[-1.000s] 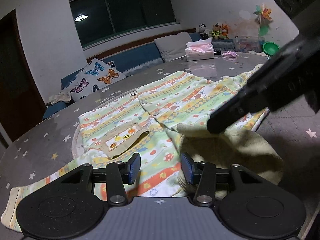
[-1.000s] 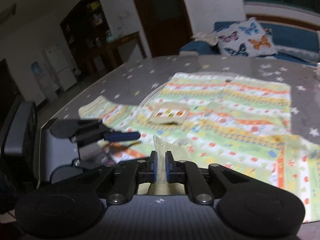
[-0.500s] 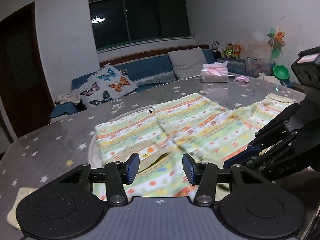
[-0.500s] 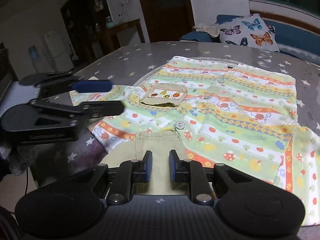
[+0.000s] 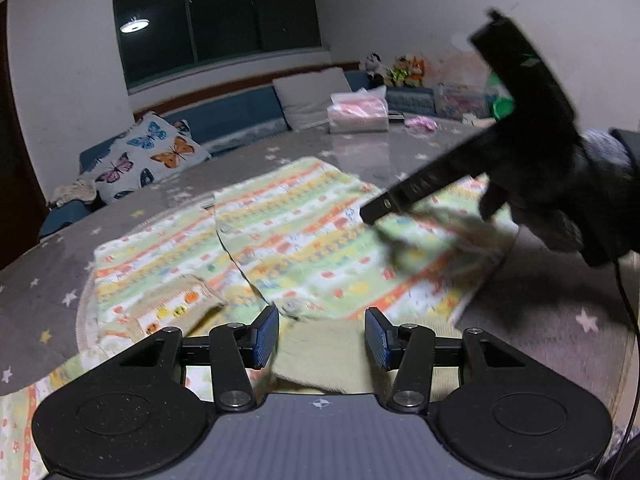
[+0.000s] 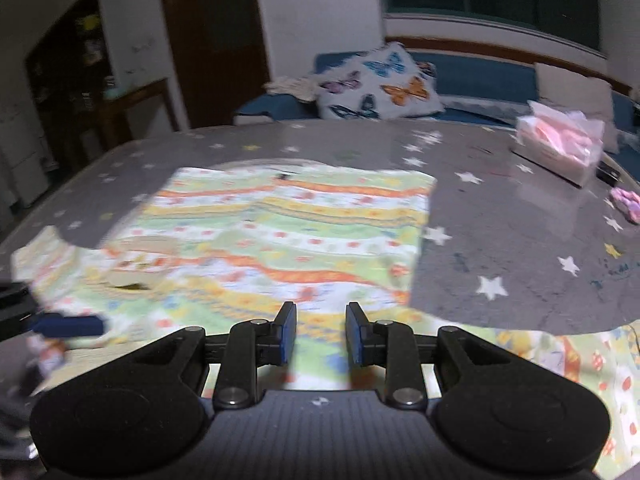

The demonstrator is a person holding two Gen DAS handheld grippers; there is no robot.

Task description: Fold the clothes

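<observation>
Left wrist view: patterned shirt (image 5: 288, 236) flat on starry tabletop (image 5: 400, 152), collar near. Right gripper (image 6: 321, 336), clamped on collar a second ago, now apart and empty over right side. Left gripper (image 5: 321, 336) apart above collar. Collar released; sleeve fold likely next.

Green, orange and yellow striped baby shirt (image 5: 288, 236) with beige collar, grey star-printed tabletop (image 6: 500, 216), white butterfly-print cushion (image 5: 150, 156)
</observation>
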